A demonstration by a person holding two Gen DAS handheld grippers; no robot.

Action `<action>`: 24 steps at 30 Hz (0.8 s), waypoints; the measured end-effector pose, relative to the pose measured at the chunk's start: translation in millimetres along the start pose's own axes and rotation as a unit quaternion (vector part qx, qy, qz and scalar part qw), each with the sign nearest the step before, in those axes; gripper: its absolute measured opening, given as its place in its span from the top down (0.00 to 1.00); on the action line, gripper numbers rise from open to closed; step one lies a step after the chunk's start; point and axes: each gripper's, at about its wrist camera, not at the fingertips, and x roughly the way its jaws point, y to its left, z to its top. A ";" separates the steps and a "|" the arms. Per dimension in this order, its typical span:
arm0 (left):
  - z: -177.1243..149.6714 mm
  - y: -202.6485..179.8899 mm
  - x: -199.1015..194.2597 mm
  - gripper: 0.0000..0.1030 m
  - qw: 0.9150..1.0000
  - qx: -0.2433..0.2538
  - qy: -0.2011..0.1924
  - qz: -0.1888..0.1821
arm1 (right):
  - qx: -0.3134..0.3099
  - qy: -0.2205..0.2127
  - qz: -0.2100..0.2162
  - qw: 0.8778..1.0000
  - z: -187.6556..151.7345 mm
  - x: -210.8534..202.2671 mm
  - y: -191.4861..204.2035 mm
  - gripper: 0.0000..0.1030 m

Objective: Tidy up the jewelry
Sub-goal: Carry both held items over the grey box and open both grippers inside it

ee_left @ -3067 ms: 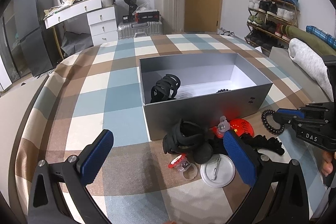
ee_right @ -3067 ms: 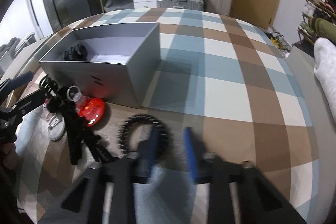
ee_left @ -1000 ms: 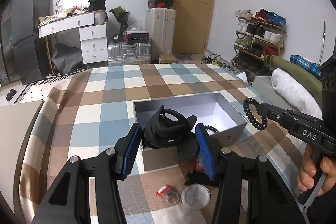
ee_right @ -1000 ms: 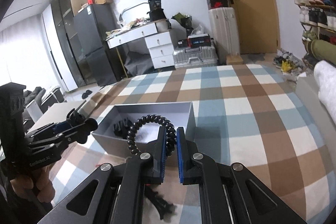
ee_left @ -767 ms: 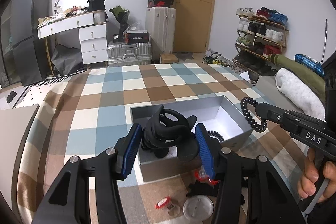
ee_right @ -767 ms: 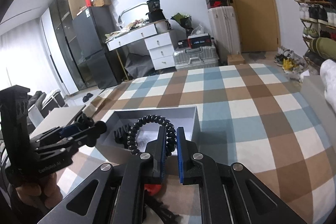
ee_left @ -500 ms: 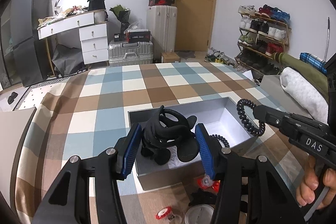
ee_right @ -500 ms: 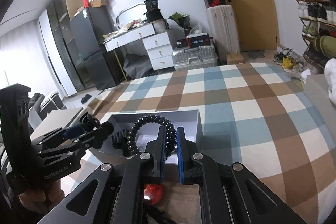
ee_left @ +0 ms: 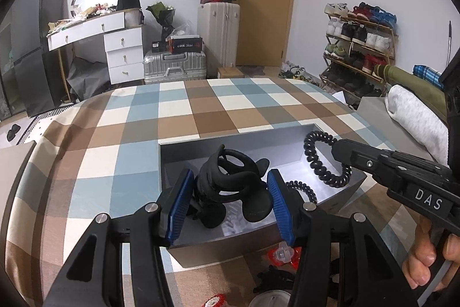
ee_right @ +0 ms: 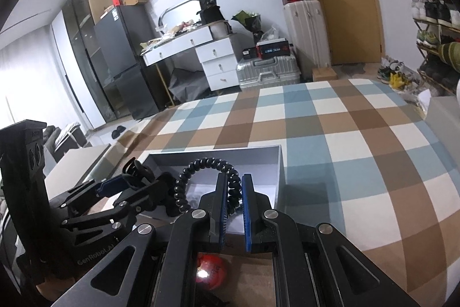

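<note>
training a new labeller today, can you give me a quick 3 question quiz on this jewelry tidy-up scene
1. True or false: the right hand-held gripper is shut on a black spiral hair tie.
2. What is clamped between the blue pads of the left hand-held gripper?
A. a red badge
B. a black claw hair clip
C. a white round lid
3. Fill in: both held items are above the open grey ____, which sits on the checked cloth.

Key
1. True.
2. B, the black claw hair clip.
3. box: the grey box, with another spiral tie already lying inside.
</note>
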 end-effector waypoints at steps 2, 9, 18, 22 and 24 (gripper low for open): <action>0.0 -0.9 1.8 0.54 1.000 0.001 0.003 -0.001 | 0.000 0.003 0.001 1.000 -0.3 2.8 -0.1 0.92; -1.4 -4.9 4.4 0.54 1.000 0.010 0.008 0.005 | 0.001 0.011 0.001 1.000 -2.2 8.9 -0.8 0.92; -2.1 -5.6 5.4 0.54 1.000 0.012 0.008 0.006 | -0.001 0.015 -0.003 1.000 -2.5 10.2 -2.0 0.91; -1.9 -5.3 5.5 0.54 1.000 0.011 0.008 0.007 | -0.003 0.017 -0.004 1.000 -2.0 11.3 -1.1 0.91; -2.2 -6.0 5.0 0.54 1.000 0.010 0.007 0.008 | -0.003 0.019 -0.003 1.000 -2.1 11.9 -0.8 0.91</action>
